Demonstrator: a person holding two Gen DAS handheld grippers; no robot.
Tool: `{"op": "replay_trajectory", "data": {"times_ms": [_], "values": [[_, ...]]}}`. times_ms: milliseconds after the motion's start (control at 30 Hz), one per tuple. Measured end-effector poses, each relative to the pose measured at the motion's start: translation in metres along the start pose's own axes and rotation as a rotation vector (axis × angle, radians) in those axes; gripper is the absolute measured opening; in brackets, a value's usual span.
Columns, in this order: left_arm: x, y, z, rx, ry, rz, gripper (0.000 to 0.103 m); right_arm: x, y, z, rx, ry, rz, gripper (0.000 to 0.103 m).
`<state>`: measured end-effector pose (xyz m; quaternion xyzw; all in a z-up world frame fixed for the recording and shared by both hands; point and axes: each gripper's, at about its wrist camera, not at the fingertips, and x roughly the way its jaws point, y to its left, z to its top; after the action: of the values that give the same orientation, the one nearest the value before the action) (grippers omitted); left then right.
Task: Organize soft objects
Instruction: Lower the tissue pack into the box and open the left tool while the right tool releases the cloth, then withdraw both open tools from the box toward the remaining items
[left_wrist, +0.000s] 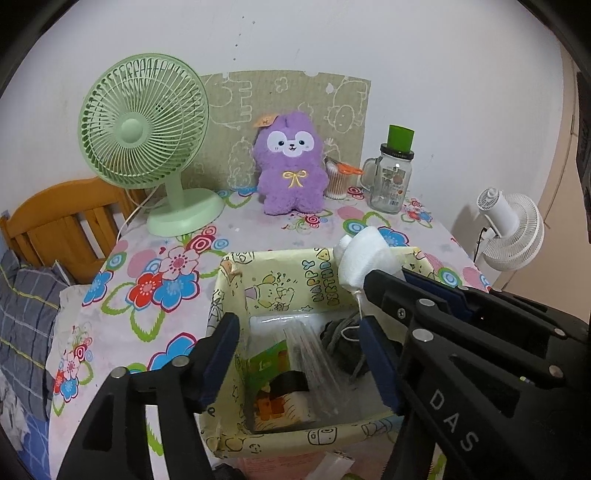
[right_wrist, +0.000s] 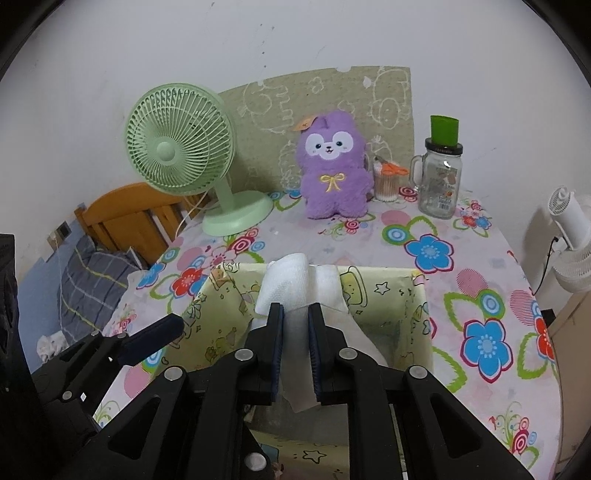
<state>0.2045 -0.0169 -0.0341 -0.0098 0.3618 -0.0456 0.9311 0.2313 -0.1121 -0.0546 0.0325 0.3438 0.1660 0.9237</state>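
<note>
white cloth (right_wrist: 295, 295) pinched between right jaws

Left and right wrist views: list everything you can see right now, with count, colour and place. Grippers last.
Round table with floral cloth: one, pink with blue and red flowers, under everything.
Yellow cartoon-print box: one, pale yellow, open, table front.
Box contents: clear plastic, green-orange packet, dark cord; count unclear.
White foam wrap: one, white, above the box.
Green desk fan: one, back left.
Purple plush toy: one, upright, back centre.
Cotton-swab cup: one, beside plush.
Glass mug jar with green cap: one, back right.
White fan: one, right of the table.
Left gripper: open, over box.
Right gripper: shut on foam.
</note>
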Motion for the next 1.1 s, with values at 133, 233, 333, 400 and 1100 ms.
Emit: {"op": "replay_trajectory", "data": {"times_ms": [133,233,333,400,1100], "values": [[0.002,0.002,-0.003,-0.003,0.009,0.0,0.079,0.004,0.002,-0.001,-0.008,0.025,0.022,0.04],[0.001,0.004,-0.005,-0.008,0.01,-0.004,0.083,-0.002,0.005,-0.003,-0.011,-0.002,0.009,0.072],[-0.002,0.006,-0.007,-0.017,0.007,-0.011,0.088,-0.009,0.007,-0.003,-0.021,-0.027,-0.016,0.075],[-0.005,0.007,-0.007,-0.021,0.005,-0.001,0.089,-0.011,0.009,-0.003,-0.026,-0.026,-0.022,0.075],[-0.054,-0.007,-0.022,-0.007,-0.073,-0.017,0.1,-0.07,0.017,-0.021,-0.037,-0.088,-0.074,0.09]]}}
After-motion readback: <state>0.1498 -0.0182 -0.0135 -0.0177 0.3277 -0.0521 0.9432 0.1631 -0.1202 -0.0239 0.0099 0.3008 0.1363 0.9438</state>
